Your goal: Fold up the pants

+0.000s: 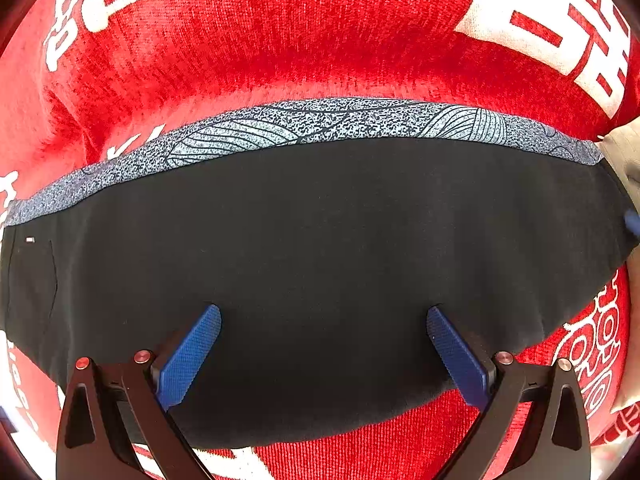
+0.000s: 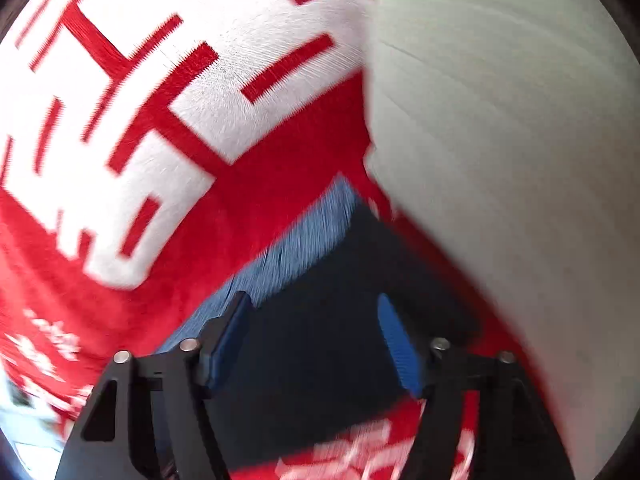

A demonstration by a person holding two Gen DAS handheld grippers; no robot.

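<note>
Pointing down with jaws wide apart, the left hand-held gripper [image 1: 324, 354] and right hand-held gripper [image 2: 314, 340] grip nothing; the black pants [image 1: 320, 248] lie folded on the red blanket [image 1: 280, 40].

Above the pants: your left claw [image 1: 324, 354] stands wide over flat black pants [image 1: 320, 240], nothing between its fingers
Around them: red blanket [image 1: 320, 40] lies bare
Right side: pale surface [image 2: 500, 120] borders your right claw [image 2: 316, 340]
</note>
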